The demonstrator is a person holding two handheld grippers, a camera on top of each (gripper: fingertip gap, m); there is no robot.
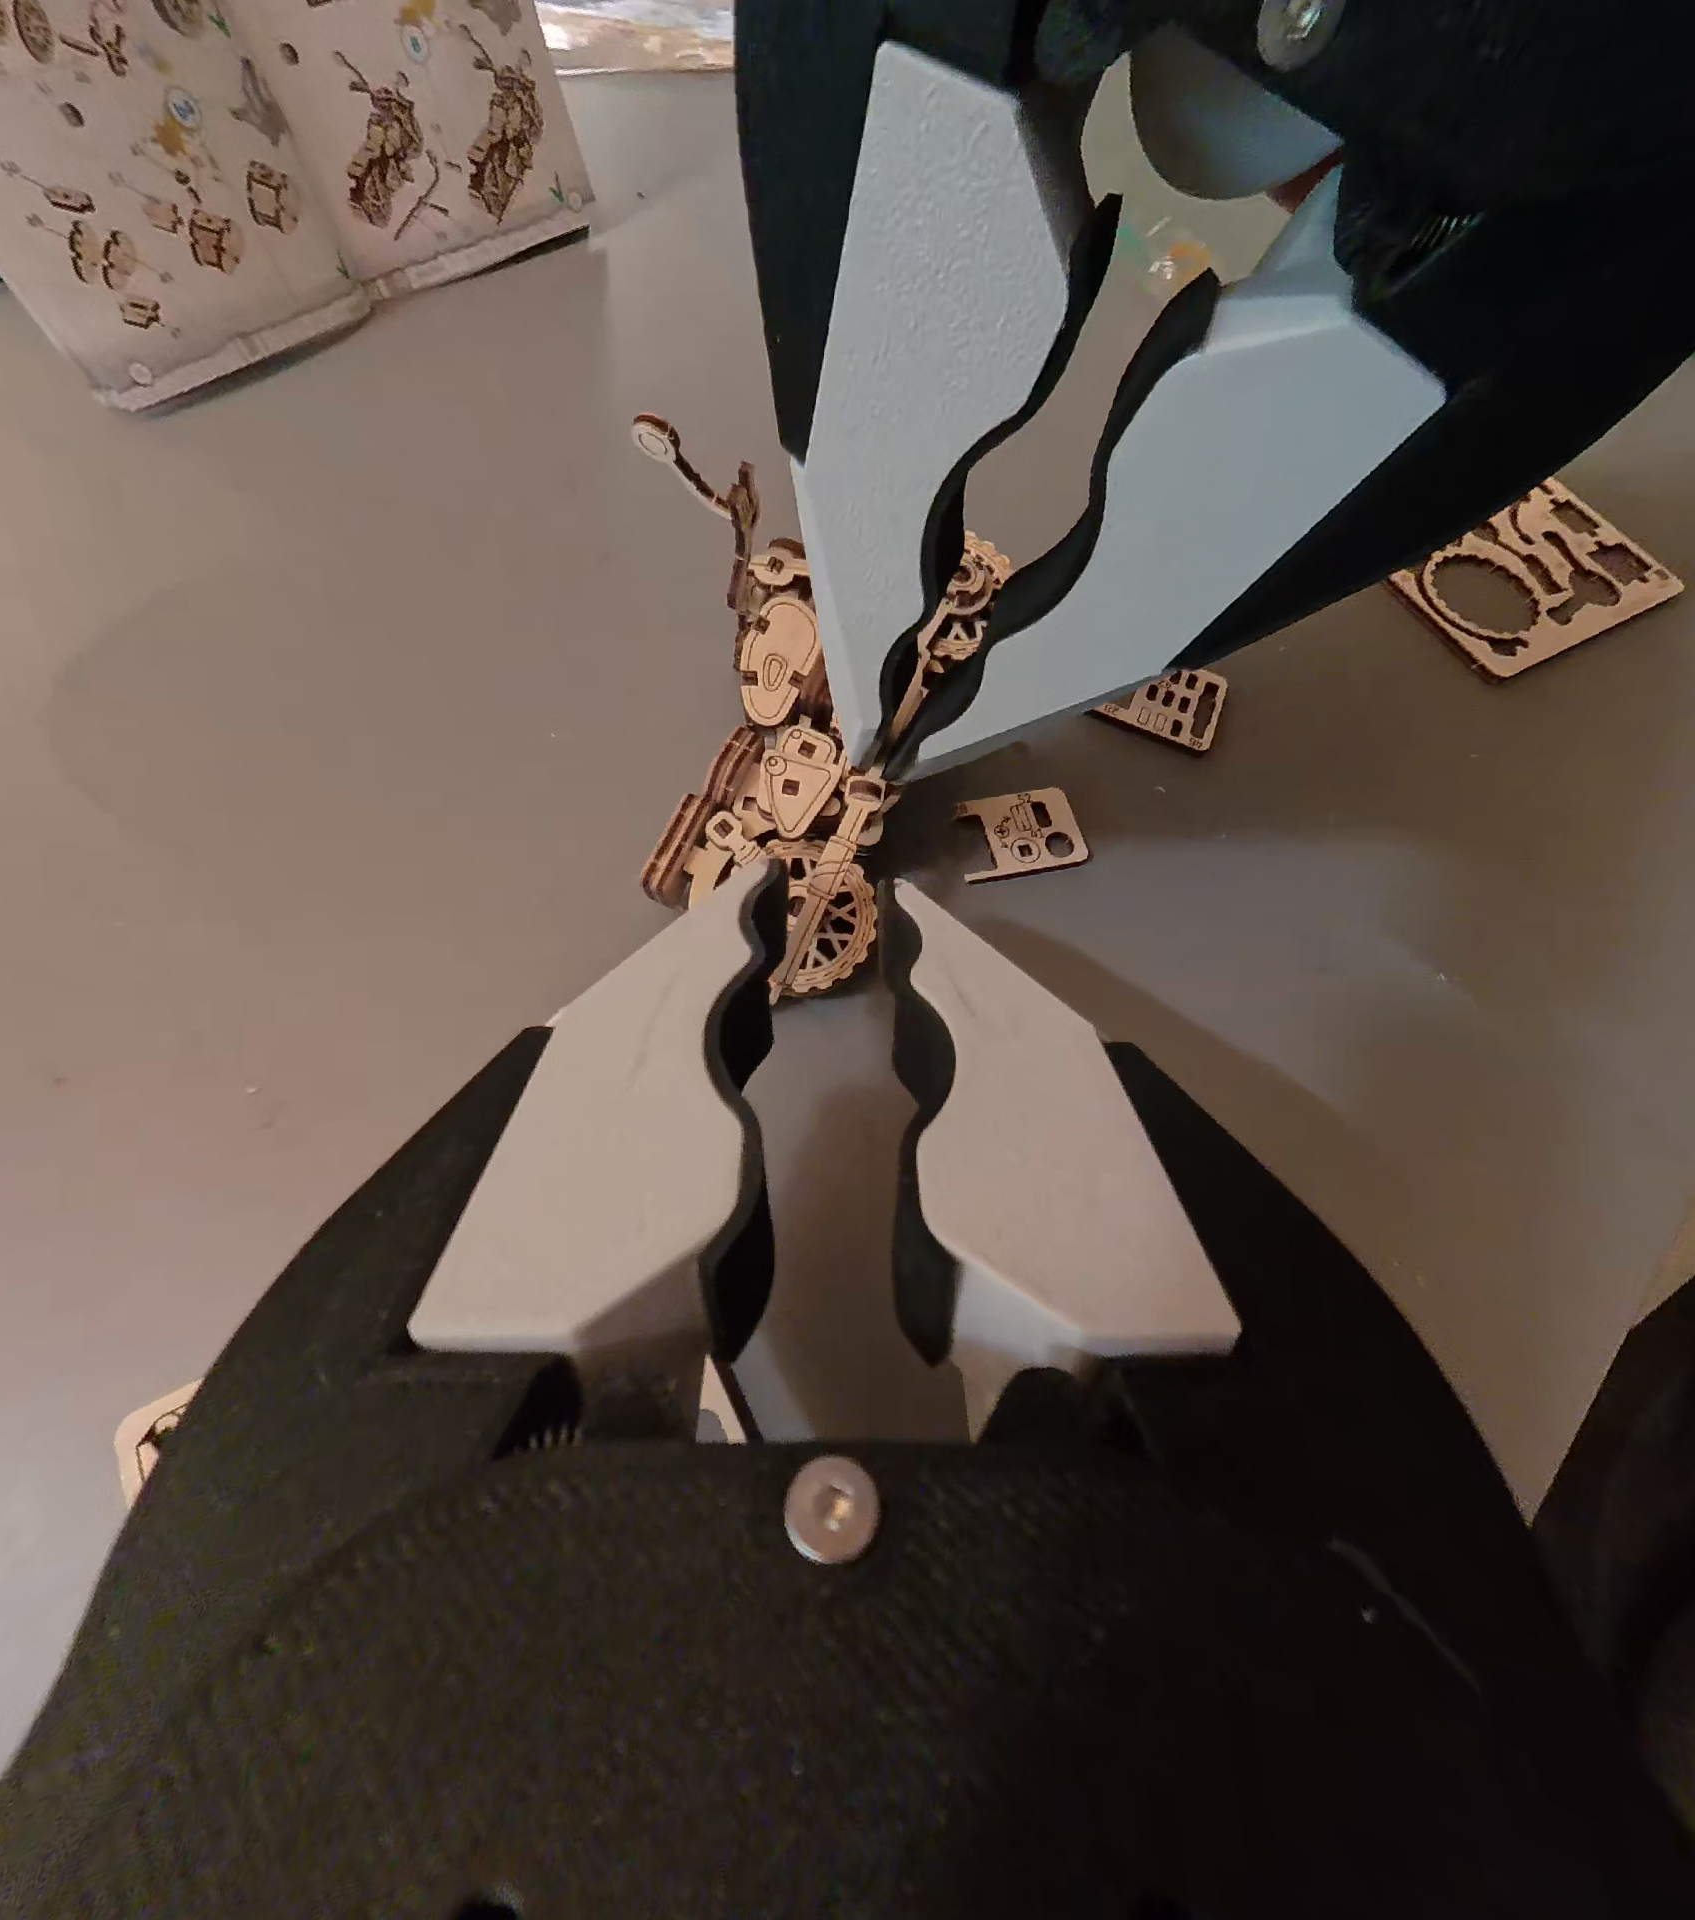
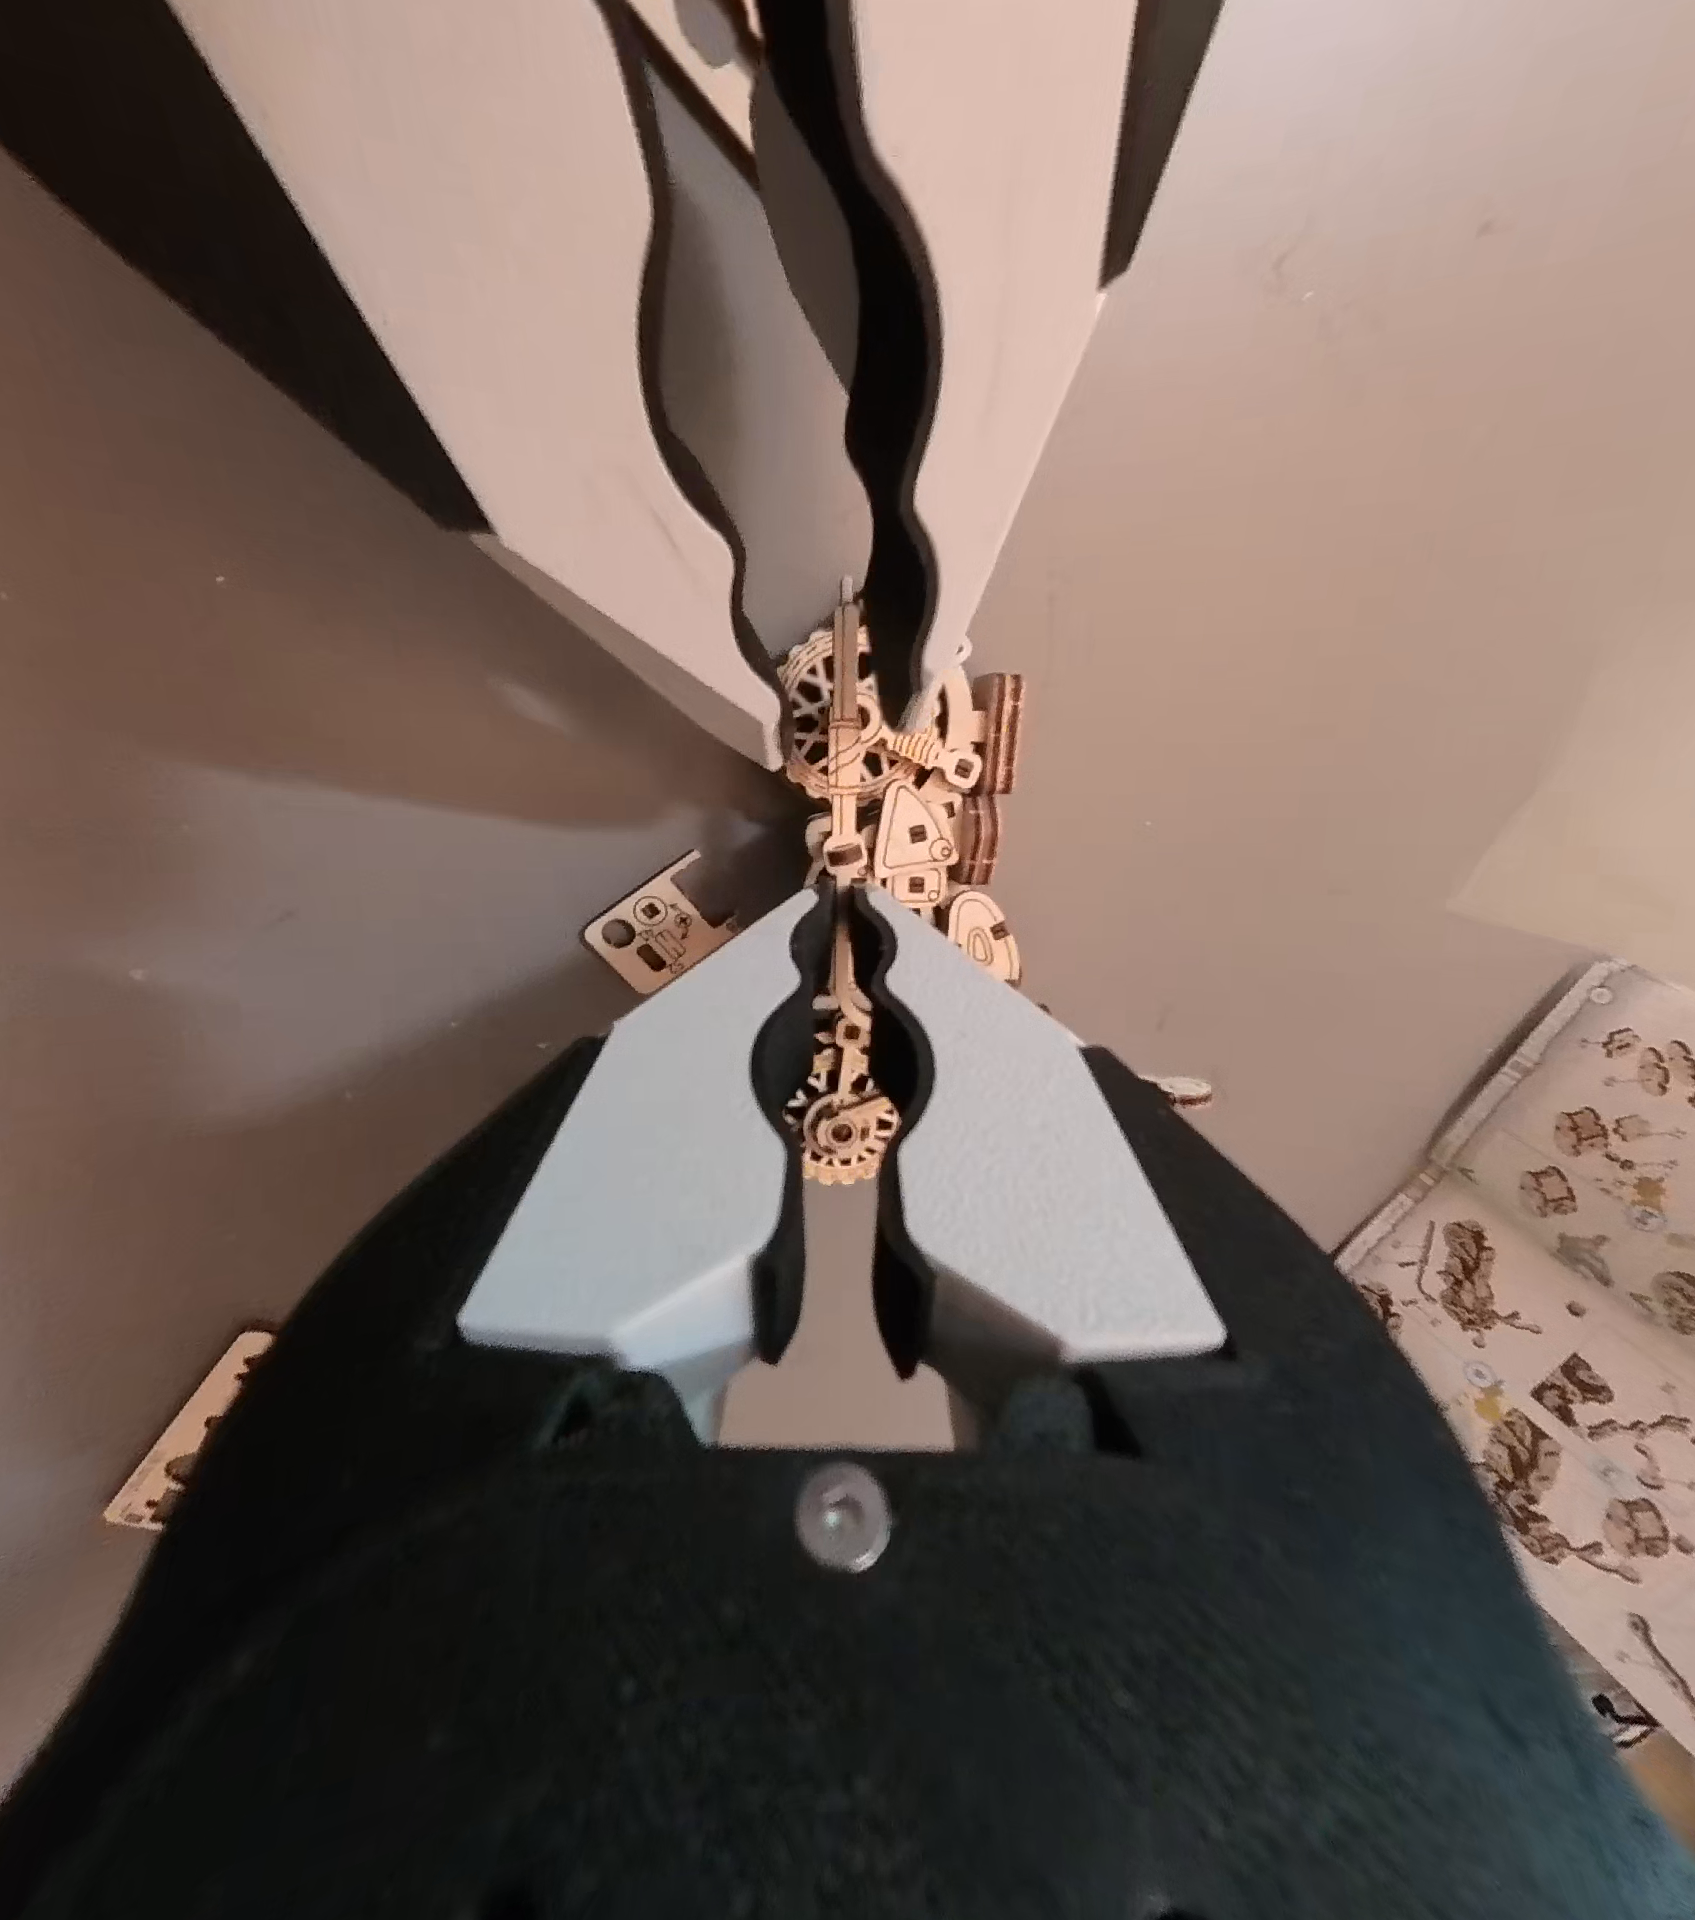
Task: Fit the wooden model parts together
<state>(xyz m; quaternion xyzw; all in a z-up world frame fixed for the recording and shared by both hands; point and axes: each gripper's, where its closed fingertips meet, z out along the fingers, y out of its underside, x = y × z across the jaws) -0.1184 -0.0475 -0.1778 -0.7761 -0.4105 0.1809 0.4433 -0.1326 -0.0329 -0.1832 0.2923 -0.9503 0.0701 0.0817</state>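
**Two tools meet at the wooden motorcycle model**

The wooden motorcycle model [image 1: 781, 769] stands on the grey tabletop [image 1: 303, 779], near the middle of the left wrist view, with its spoked wheel [image 1: 827, 930] toward the near side and a thin handlebar with a round mirror [image 1: 661, 442] sticking up at the far left.

The left tool [image 1: 827, 894] is released: its two grey fingers [image 1: 614, 1122] stand apart, one on each side of the spoked wheel, and whether they touch the wheel cannot be told.

The right tool [image 1: 890, 753] comes in from the far right and is clenched on a slim wooden strip part [image 1: 926, 665] that runs between its black wavy pads; the tip of that tool sits right at the model's body. In the right wrist view the same tool [image 2: 843, 894] shows its fingers closed together on the strip, with a small gear [image 2: 838, 1138] of the part visible in the gap behind the tips. The model [image 2: 910, 821] lies just beyond.

Flat wooden cut-out sheets [image 1: 1539, 582] lie on the tabletop to the right, a smaller sheet piece [image 1: 1025, 836] just beside the model. A printed instruction sheet [image 1: 240, 177] stands at the far left.
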